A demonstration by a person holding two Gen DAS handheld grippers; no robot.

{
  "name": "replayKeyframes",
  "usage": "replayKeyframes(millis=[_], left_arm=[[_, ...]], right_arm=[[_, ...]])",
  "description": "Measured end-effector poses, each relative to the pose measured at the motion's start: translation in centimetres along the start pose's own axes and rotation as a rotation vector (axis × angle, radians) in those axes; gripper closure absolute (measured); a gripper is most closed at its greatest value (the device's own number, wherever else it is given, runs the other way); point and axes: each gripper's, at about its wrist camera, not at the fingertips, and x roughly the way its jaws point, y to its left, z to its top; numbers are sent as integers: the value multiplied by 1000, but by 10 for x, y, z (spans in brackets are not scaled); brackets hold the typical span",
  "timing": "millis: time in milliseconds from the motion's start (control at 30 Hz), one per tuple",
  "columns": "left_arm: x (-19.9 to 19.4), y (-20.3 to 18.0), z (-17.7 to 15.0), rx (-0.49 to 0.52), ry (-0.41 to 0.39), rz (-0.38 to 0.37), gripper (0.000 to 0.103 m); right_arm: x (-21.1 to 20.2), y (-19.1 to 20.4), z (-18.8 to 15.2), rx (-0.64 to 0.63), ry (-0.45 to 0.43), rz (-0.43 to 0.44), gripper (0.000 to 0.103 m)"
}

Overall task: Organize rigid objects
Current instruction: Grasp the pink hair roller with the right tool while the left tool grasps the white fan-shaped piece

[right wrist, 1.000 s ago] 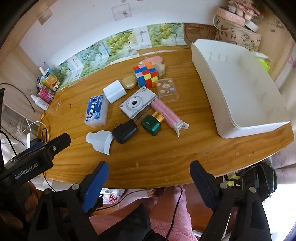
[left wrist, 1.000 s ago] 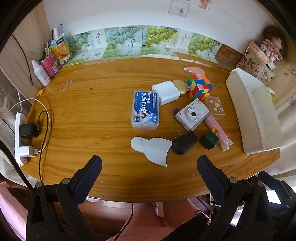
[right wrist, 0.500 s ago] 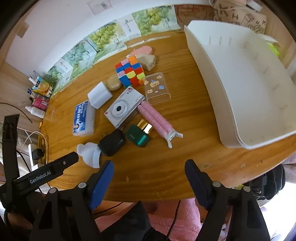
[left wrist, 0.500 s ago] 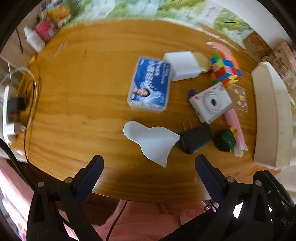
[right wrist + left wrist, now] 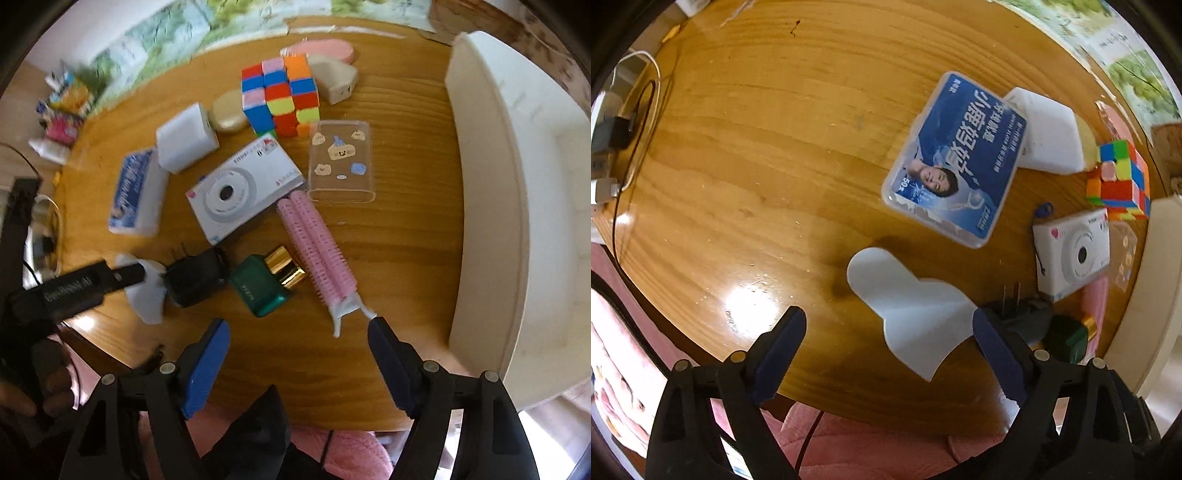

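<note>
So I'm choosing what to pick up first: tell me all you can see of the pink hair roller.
The pink hair roller is two bristly pink cylinders side by side, joined to a white clip with two prongs at its near end. It looks like plastic. It lies flat on the wooden table, angled, its far end by the white camera and the clear phone case. The green case with a gold cap lies close beside it. Nothing grips it.

Left gripper (image 5: pixel 888 345) closing above white scraper (image 5: pixel 908 306), apparently untouched
</note>
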Motion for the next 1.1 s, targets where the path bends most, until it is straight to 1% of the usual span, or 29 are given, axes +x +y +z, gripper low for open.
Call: replayKeyframes(millis=[67, 200, 300, 367, 400, 433, 567, 667, 700, 733, 800, 900, 933, 1067, 1100], left_arm=[[3, 0, 2, -16, 12, -5, 10], [11, 5, 7, -52, 40, -21, 10], [18, 10, 8, -82, 57, -32, 10], [23, 10, 10, -97, 67, -40, 13], [27, 8, 20, -102, 72, -47, 14], [32, 4, 26, -109, 79, -55, 16], [40, 1, 31, -139, 104, -63, 21], [46, -1, 29, -151, 104, -42, 23], [47, -2, 30, -151, 104, -37, 24], [50, -21, 32, -152, 103, -28, 26], [51, -24, 34, -156, 101, -19, 29], [47, -28, 36, -162, 100, -25, 35], [46, -29, 36, -163, 98, -28, 37], [45, -31, 37, -169, 96, -27, 39], [46, -31, 38, -171, 95, -28, 40]], right_arm=[[6, -1, 5, -19, 34, -23, 26], [18, -4, 12, -40, 90, -40, 28], [22, -5, 18, -70, 116, -14, 28], [24, -2, 22, -104, 123, -24, 28], [26, 0, 24, -127, 129, -54, 30], [25, 1, 27, -142, 134, -67, 30], [30, -3, 33, -172, 155, -65, 31], [37, -5, 42, -189, 183, -68, 32], [40, -5, 43, -192, 189, -63, 34], [43, -5, 45, -193, 194, -58, 36], [50, -6, 48, -201, 202, -60, 41], [59, -10, 55, -220, 220, -64, 48], [62, -10, 55, -224, 223, -63, 48], [72, -16, 61, -255, 217, -73, 50], [73, -16, 63, -263, 214, -78, 52]])
